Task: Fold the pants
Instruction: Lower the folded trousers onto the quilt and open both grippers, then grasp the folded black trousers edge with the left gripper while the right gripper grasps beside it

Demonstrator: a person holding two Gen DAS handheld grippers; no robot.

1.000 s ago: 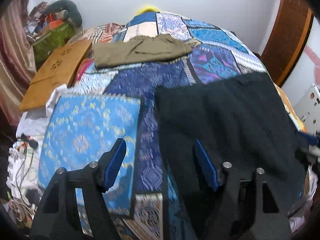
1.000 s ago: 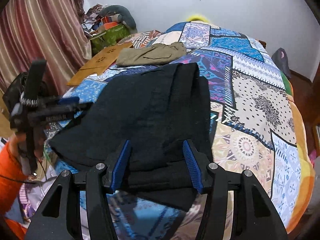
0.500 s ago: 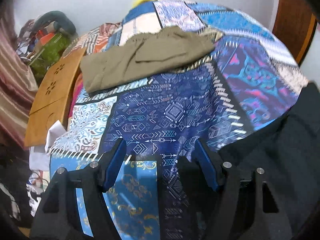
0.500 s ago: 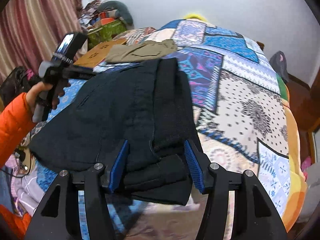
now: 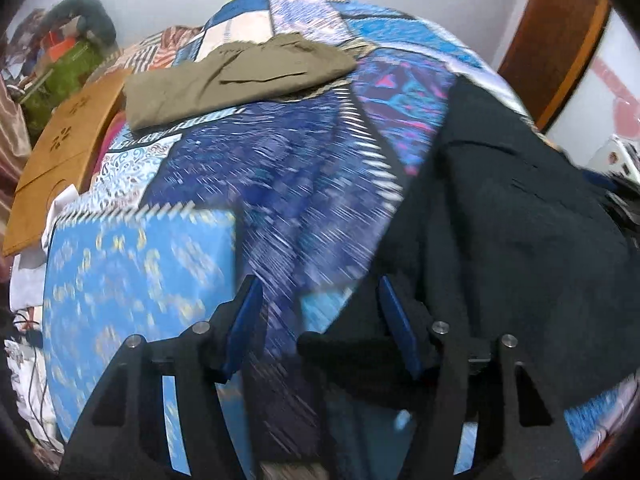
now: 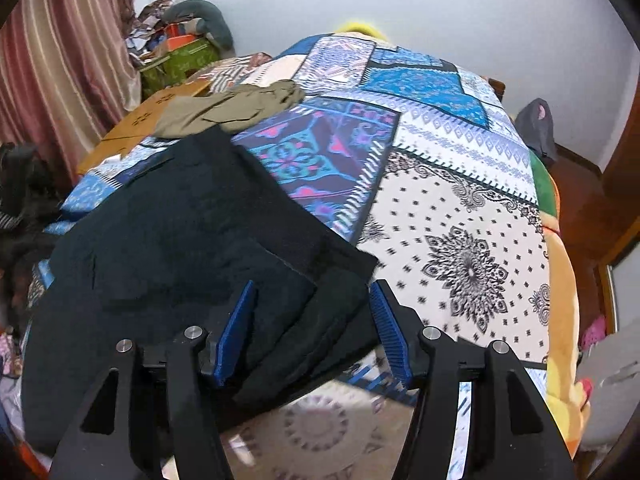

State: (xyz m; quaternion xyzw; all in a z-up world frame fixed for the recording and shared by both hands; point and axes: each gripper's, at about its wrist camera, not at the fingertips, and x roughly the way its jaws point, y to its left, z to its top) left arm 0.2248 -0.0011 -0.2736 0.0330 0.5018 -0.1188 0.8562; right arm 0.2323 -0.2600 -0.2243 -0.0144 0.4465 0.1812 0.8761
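The black pants (image 5: 508,216) lie folded on the patchwork bedspread (image 5: 280,176), to the right in the left wrist view. My left gripper (image 5: 320,320) is open, with a corner of the black cloth between its jaws near the right finger. In the right wrist view the black pants (image 6: 180,240) fill the lower left. My right gripper (image 6: 312,328) is open, its blue pads on either side of the pants' near folded corner, not closed on it.
Folded olive-green pants (image 5: 236,76) lie further back on the bed; they also show in the right wrist view (image 6: 228,112). A brown cardboard sheet (image 5: 64,148) lies at the left edge. Clutter and a green box (image 6: 180,60) stand by the curtain. A wooden door (image 5: 560,40) is at the right.
The left gripper has swung back from the olive pants toward the black pants' corner, with motion blur. The black pants lie further left in the right wrist view.
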